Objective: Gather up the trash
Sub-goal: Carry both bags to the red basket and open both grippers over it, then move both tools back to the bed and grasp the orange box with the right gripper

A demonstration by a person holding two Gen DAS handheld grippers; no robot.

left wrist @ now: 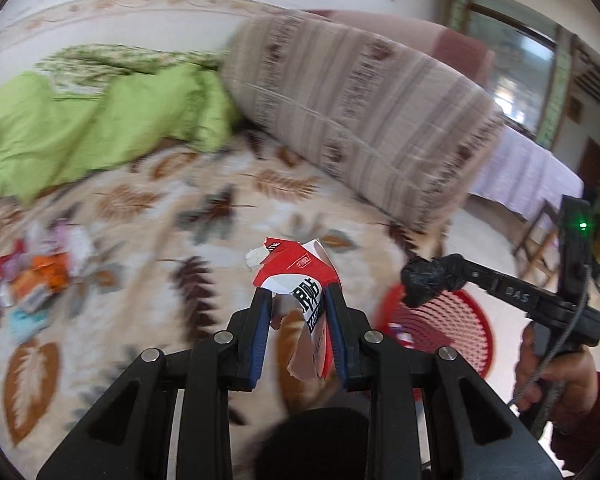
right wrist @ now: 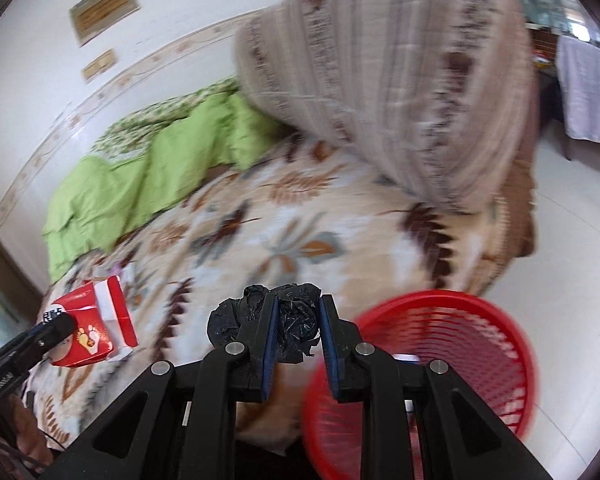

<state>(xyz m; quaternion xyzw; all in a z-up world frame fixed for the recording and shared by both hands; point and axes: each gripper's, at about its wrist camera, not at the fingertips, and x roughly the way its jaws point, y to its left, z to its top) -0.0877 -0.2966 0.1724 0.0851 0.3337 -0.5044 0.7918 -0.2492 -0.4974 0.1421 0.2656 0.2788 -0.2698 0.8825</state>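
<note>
My left gripper (left wrist: 298, 300) is shut on a torn red and white carton (left wrist: 300, 276), held above the leaf-patterned bed cover (left wrist: 228, 216). The carton also shows in the right wrist view (right wrist: 94, 320), with the left gripper's fingertips (right wrist: 56, 328) on it. My right gripper (right wrist: 298, 312) is shut on a crumpled black plastic bag (right wrist: 292, 320); in the left wrist view the bag (left wrist: 428, 280) hangs over the red mesh basket (left wrist: 456, 320). The basket (right wrist: 440, 344) stands on the floor at the lower right of the right wrist view. More wrappers (left wrist: 40, 276) lie on the bed at left.
A striped folded blanket (left wrist: 360, 120) and green quilt (left wrist: 80, 128) lie at the back of the bed. A second bed with a pale cover (left wrist: 528, 172) stands beyond on the right. White tiled floor (right wrist: 572, 272) surrounds the basket.
</note>
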